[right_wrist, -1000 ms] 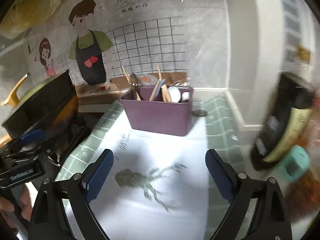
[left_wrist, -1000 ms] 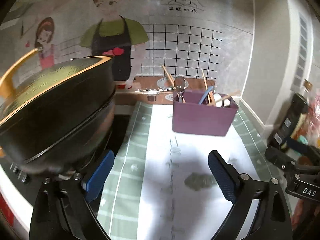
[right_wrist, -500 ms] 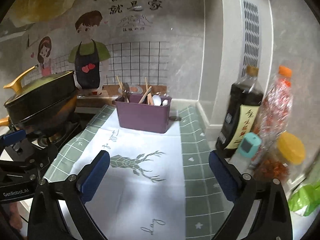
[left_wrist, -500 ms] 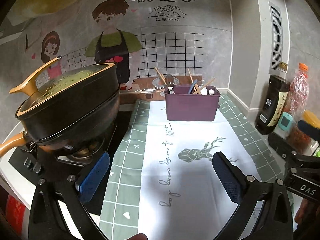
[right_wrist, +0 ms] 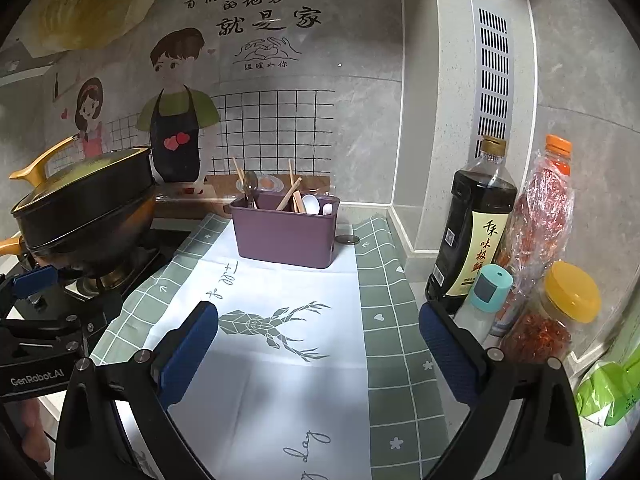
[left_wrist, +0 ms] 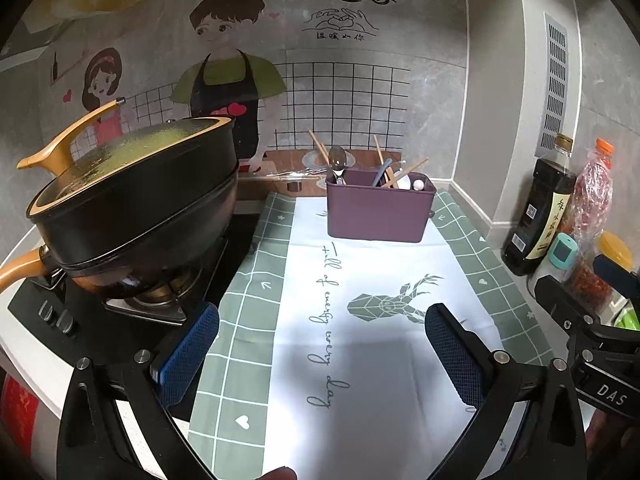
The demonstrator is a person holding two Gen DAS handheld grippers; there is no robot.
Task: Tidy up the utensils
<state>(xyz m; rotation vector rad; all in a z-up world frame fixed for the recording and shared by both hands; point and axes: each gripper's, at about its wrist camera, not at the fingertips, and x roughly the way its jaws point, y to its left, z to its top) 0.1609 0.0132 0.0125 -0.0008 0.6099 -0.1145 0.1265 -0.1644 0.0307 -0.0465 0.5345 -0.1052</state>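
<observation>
We see the purple caddy (left_wrist: 379,213) standing near the back edge of the worktop, on the far end of the green-checked mat (right_wrist: 394,320), with the utensils (right_wrist: 294,196) (chopsticks, a metal spoon, white spoons) already leaning inside it at odd angles. Both our tools hang well short of it over the mat's near end: the left tool (left_wrist: 320,354) gapes wide with nothing between its pads, and the right tool (right_wrist: 318,350) is likewise released and empty. We judge the sorting nearly done or not yet restarted. Reaching in could tip the light caddy or snag a slanted chopstick. The black pot (left_wrist: 132,204) crowds the left edge; the soy sauce bottle (right_wrist: 472,224) and jars by the right edge could be knocked over.
</observation>
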